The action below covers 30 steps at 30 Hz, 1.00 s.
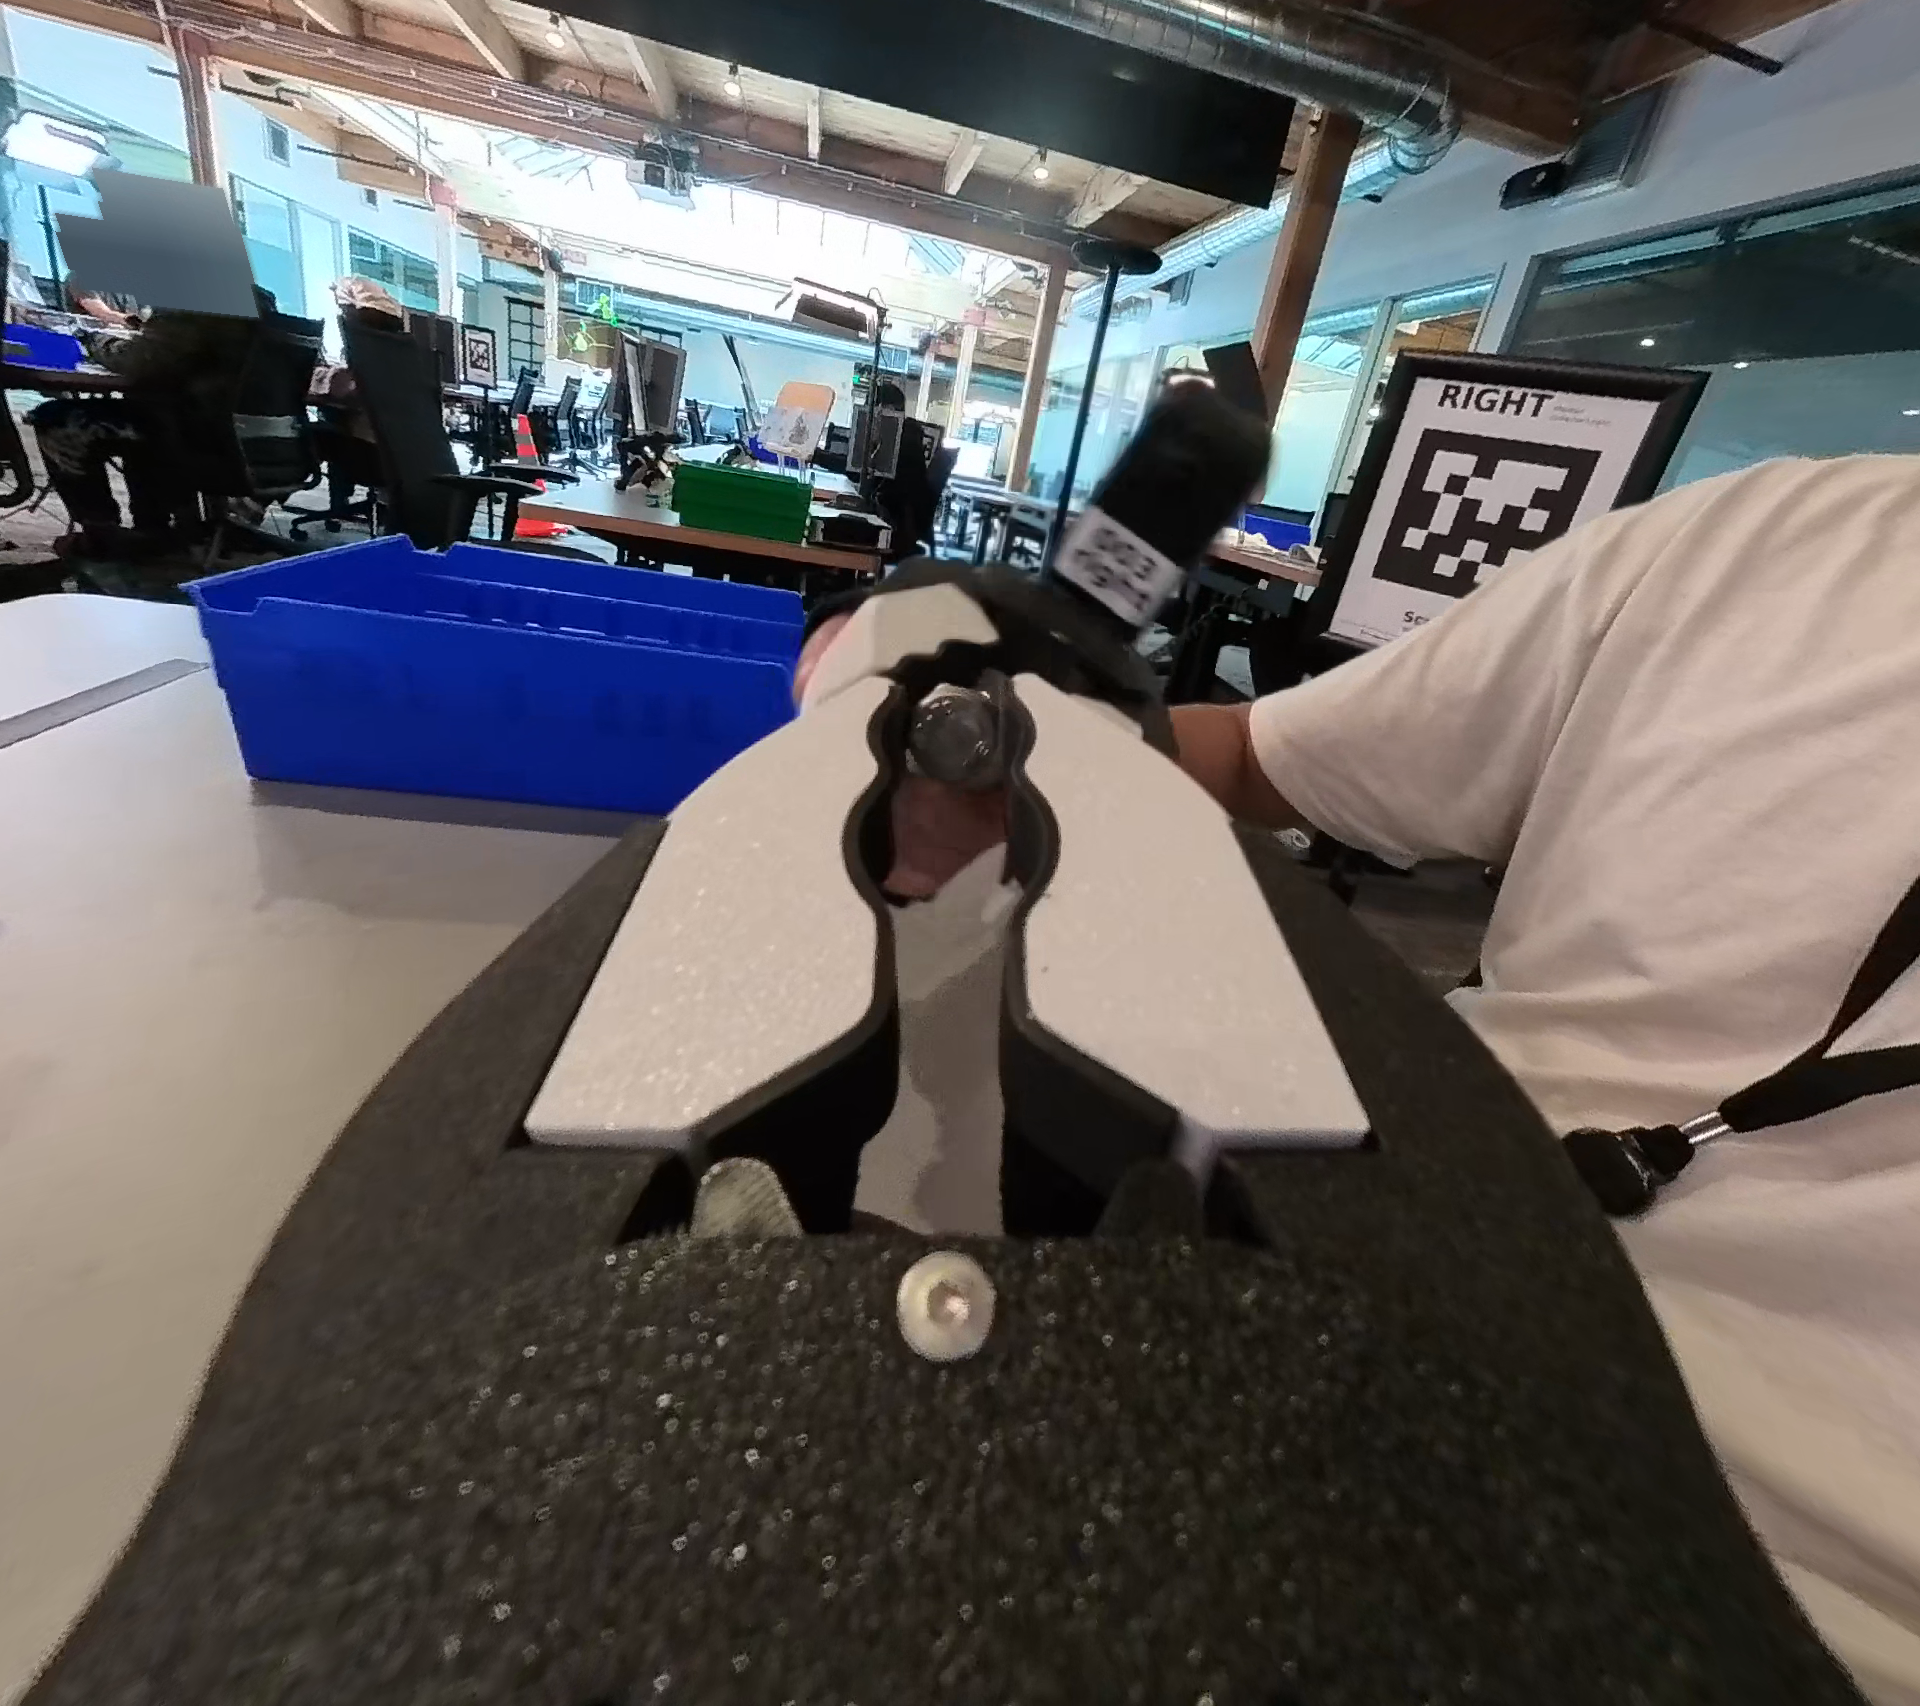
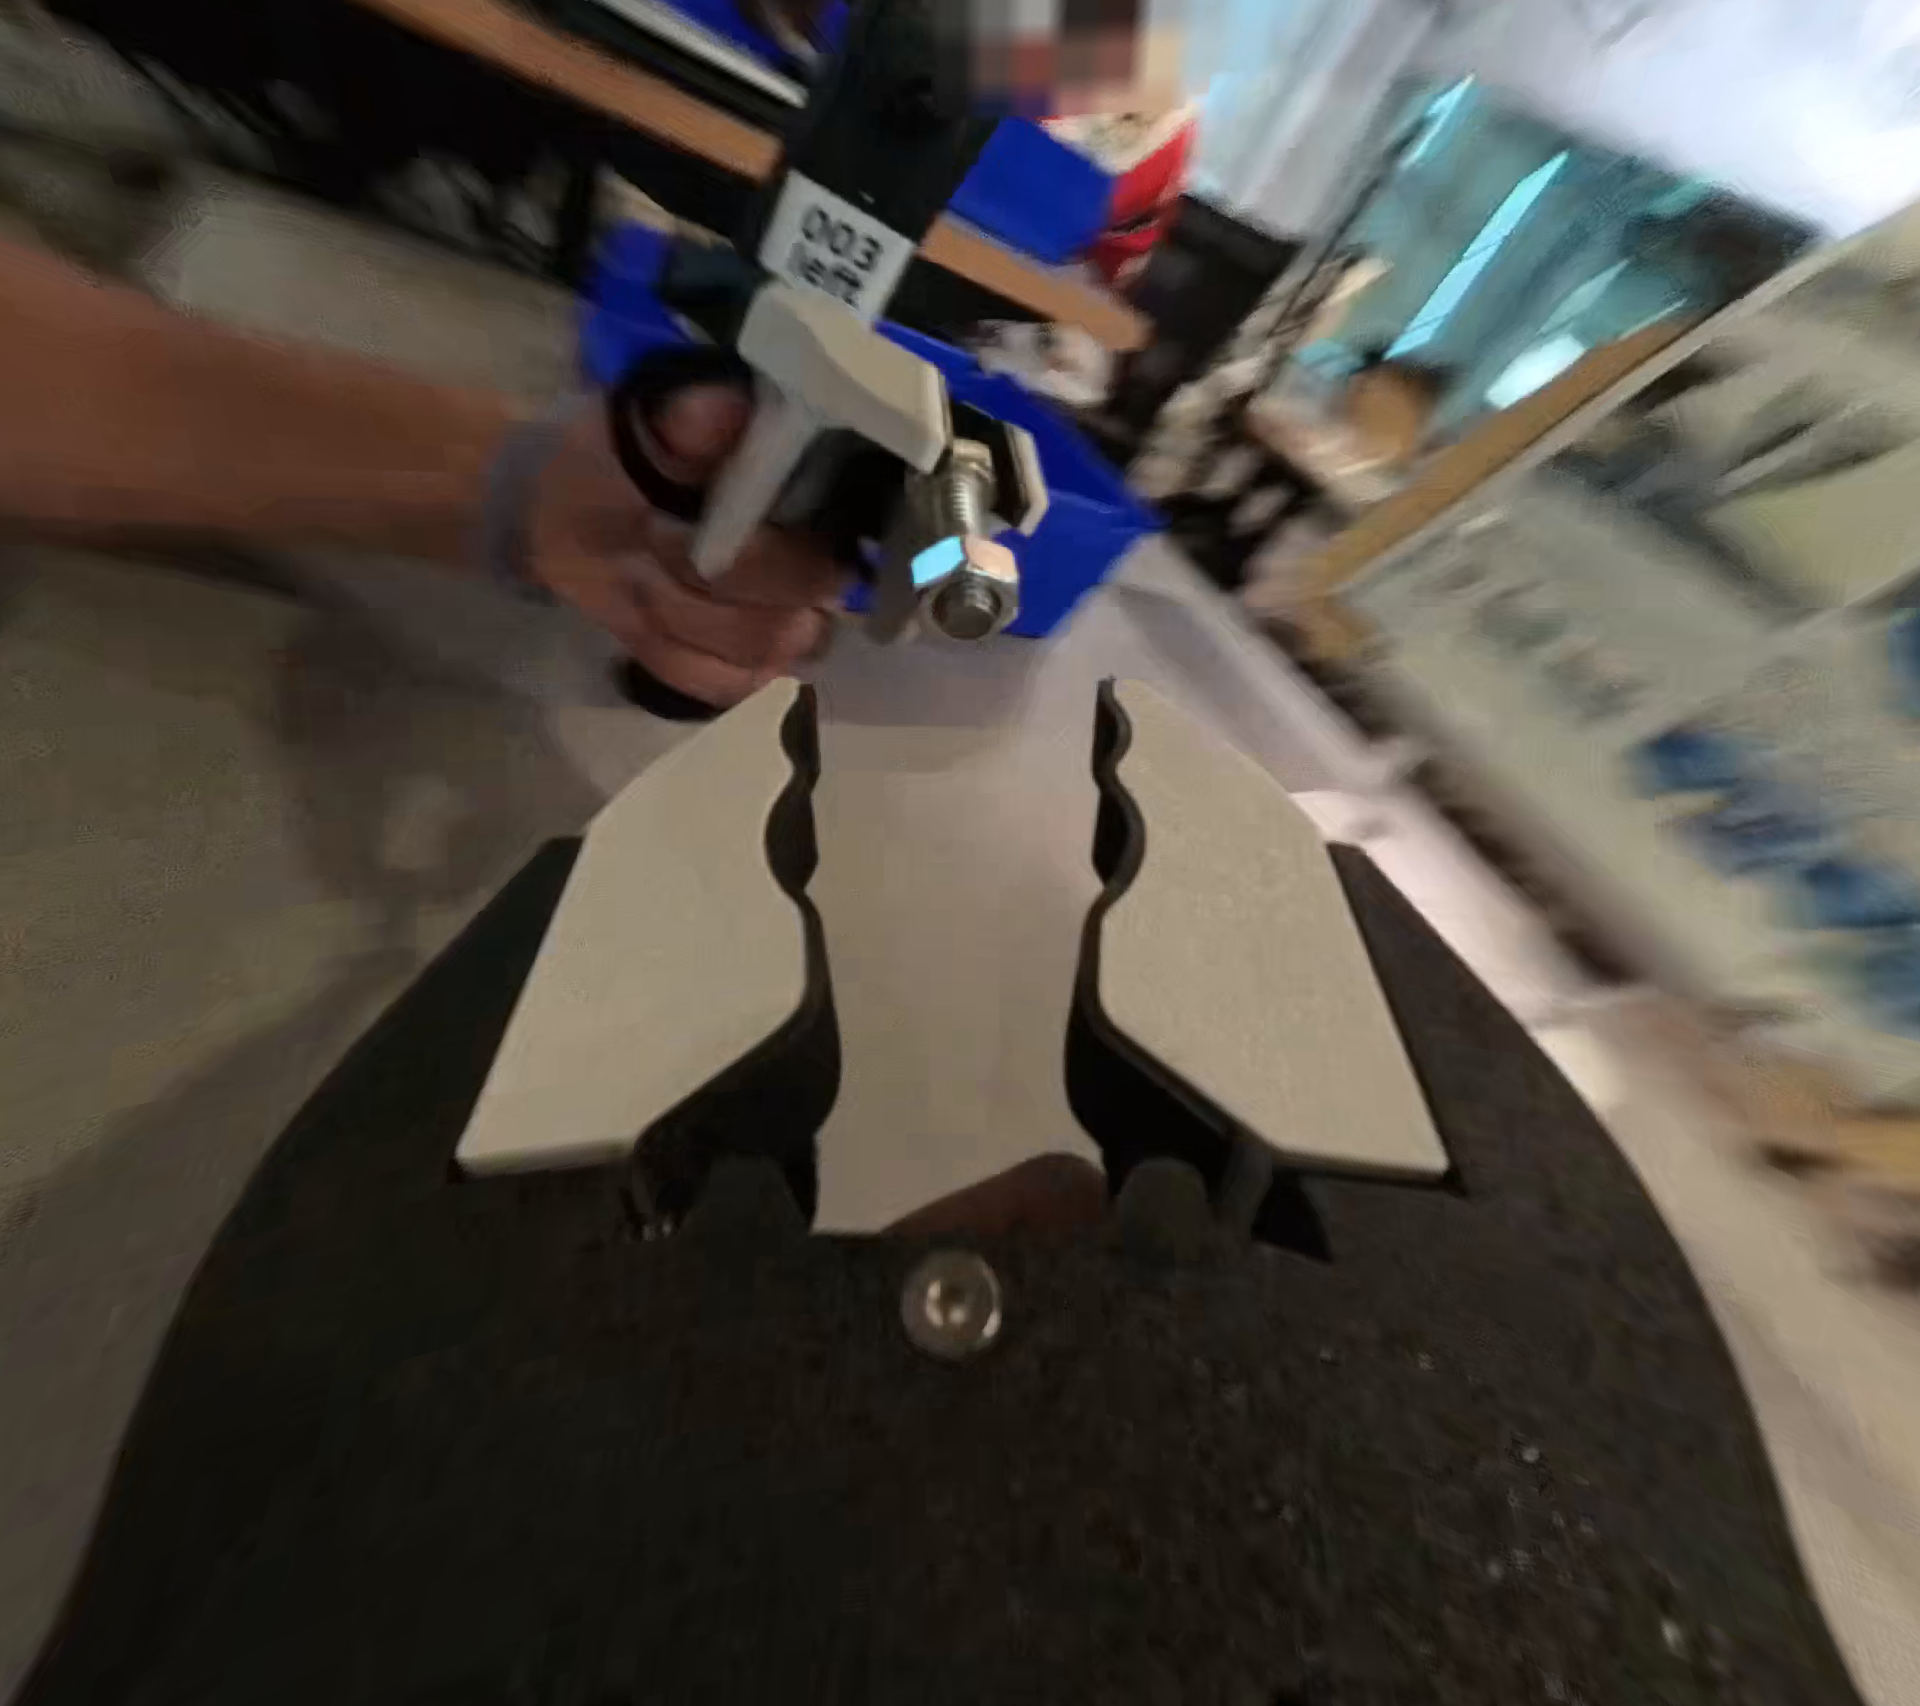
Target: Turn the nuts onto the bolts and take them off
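In the left wrist view, my left gripper (image 1: 961,747) has its jaws closed around the bolt (image 1: 954,737), which sits in the notch near the tips, at 12 o'clock from the camera. From here I see only a grey metal end of it, a little blurred, so I cannot tell the nut in this view. Behind the tips, toward 1 o'clock, is my right gripper (image 1: 914,648), very near the bolt. A blue bin (image 1: 499,680) stands on the tabletop (image 1: 208,981) at 10 o'clock.

In the right wrist view, my right gripper (image 2: 956,700) has its jaws wide apart and they hold nothing. Straight ahead at 12 o'clock, just beyond the tips, my left gripper (image 2: 935,503) holds the bolt (image 2: 961,513) by its shank, threaded end pointing to me. The nut (image 2: 961,581) sits on the thread close to this end. Both are bright silver steel; the nut is six-sided with clean flat faces, and the thread looks coarse.

I judge the step as turning the nut, with the right jaws between two grips. Whether it goes on or off I cannot tell. The next move calls for advancing the open jaws around two opposite flats of the nut, closing squarely, then twisting while the left holds firm.
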Available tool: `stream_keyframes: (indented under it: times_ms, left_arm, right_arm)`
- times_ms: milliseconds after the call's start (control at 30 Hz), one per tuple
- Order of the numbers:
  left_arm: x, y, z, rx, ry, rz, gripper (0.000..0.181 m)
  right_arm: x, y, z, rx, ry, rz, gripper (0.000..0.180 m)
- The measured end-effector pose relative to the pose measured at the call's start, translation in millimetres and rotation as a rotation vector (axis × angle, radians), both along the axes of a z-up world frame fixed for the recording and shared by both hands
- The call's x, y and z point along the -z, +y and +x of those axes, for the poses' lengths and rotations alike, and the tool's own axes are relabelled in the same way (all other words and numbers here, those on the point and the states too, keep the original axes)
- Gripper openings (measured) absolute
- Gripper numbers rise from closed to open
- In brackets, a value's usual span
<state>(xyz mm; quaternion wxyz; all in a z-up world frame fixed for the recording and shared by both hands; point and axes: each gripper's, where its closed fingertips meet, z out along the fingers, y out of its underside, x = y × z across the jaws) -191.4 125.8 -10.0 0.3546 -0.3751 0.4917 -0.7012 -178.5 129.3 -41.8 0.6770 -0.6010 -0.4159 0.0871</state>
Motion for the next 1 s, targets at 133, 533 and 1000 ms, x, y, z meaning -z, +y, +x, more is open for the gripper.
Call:
stream_keyframes:
  times_ms: [133,533,1000]
  left_arm:
    - [-2,0,-2,0.013,-0.007,-0.016,0.016]
    - [-1,-4,-2,0.025,0.005,0.007,0.016]
    - [-1,1,-1,-0.022,0.001,0.022,0.016]
  right_arm:
    - [-17,-4,3,0.21,-0.374,0.481,0.049]
    - [-19,2,-10,0.194,-0.48,0.569,0.018]
    - [-20,-7,-21,-0.489,0.808,-0.797,0.022]
